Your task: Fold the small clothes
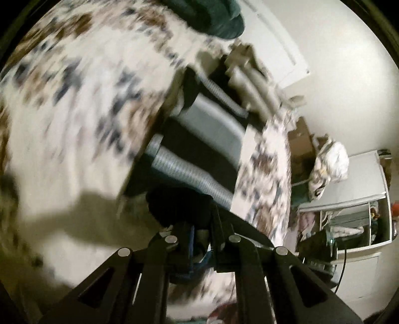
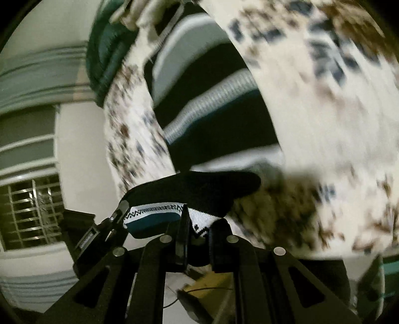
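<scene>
- A small dark sock (image 2: 199,192) with a white zigzag band and a blue patch hangs in the air in the right wrist view, lifted above a spotted bed sheet (image 2: 336,112).
- The right gripper (image 2: 197,236) is pinched tight on the white band of the sock.
- In the same view the left gripper (image 2: 117,216) pokes in from the left and touches the other end of the band. It looks pinched on it too.
- In the left wrist view the left gripper (image 1: 199,239) has its fingers close together, with dark and blue cloth between them. This looks like the same sock (image 1: 179,206).
- The sheet (image 1: 74,112) is white with brown and blue-gray spots. It is very blurry in both views.
- A striped cloth (image 2: 212,104) in black, gray and white lies on the sheet, past the sock. It shows in the left view too (image 1: 199,139).
- A dark green cloth (image 1: 217,20) lies farther back, at the top of the left view.
- A white cupboard (image 1: 361,199) stands at the right of the left view.
- A window with bars (image 2: 30,211) is on the left of the right view.
</scene>
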